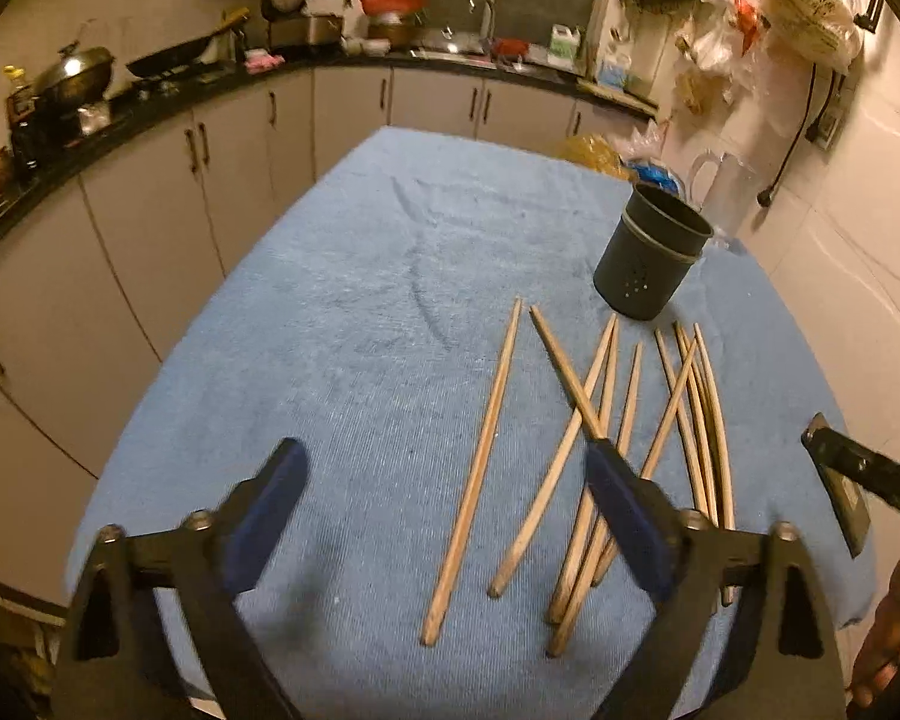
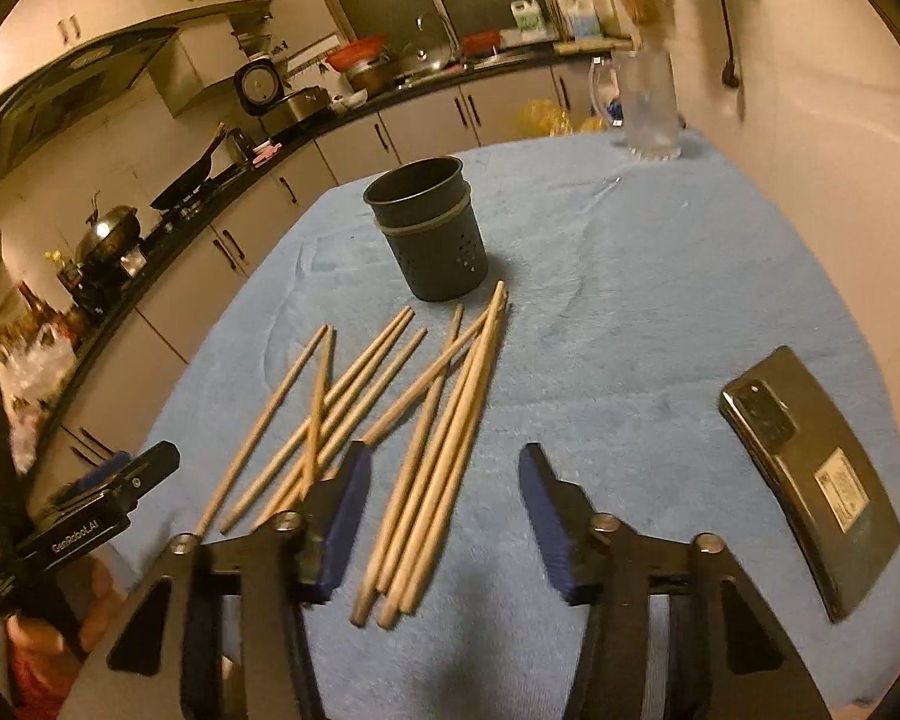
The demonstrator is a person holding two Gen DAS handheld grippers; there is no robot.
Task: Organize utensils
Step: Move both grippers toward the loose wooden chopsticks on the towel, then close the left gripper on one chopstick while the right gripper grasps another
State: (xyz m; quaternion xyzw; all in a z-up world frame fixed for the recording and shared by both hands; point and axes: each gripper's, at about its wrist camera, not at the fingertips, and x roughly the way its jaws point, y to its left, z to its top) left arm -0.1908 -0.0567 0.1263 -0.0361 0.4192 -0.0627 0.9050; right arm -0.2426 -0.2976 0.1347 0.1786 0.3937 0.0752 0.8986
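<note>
Wooden chopsticks [image 2: 390,420]: loose, crossed on blue desk cloth [image 2: 630,300], just in front of dark holder [image 2: 432,234] | left gripper [image 1: 444,510]: fingers wide, empty, left of holder | right gripper [image 2: 441,516]: fingers part-open around bundle, not pressing | phone [image 2: 810,492]: right of holder | step: first pickup; next: close, lift, drop into holder.

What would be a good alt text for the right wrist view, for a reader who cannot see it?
About ten wooden chopsticks lie scattered on a blue cloth in front of an empty, upright dark utensil holder. The right gripper hovers open above the nearest bunch, touching nothing. A black phone lies to the right, with a kitchen counter behind.
</note>
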